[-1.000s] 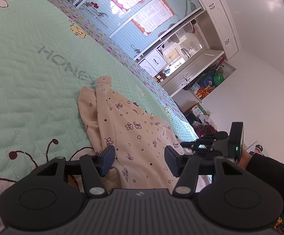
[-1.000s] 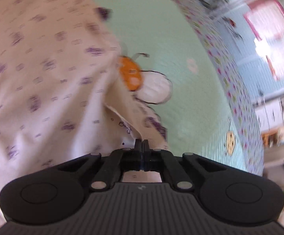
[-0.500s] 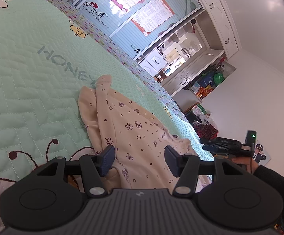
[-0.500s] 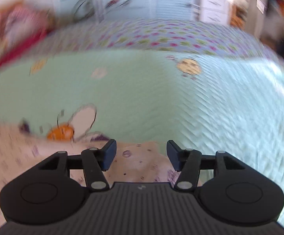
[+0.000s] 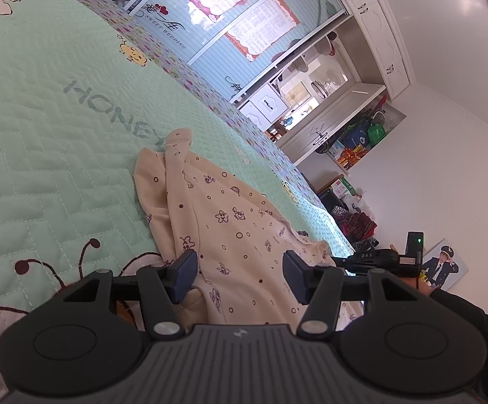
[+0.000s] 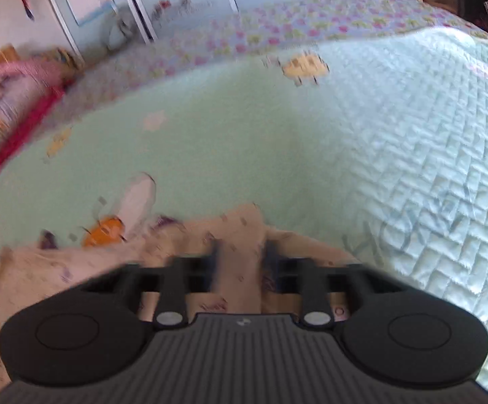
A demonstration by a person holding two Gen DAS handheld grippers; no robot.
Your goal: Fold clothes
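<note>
The cream printed garment point(image 5: 230, 232) lies on the green quilted bed point(image 5: 41, 155), bunched into a long ridge on its far left side and spread flatter toward the near right. The left gripper point(image 5: 240, 272) hangs just over its near end with fingers apart and empty — the right gripper point(image 6: 240, 259), blurred, has its fingers apart with a strip of cloth between them, not visibly clamped. It looks thin, light and limp, so it should drape and slide; best taken at a hem or corner edge.

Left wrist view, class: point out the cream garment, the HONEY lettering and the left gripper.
Cream garment point(image 5: 230, 222), left wrist view, printed middle.
HONEY lettering point(image 5: 109, 111), left wrist view, letter N.
Left gripper point(image 5: 239, 271), left wrist view, gap between fingertips.
</note>
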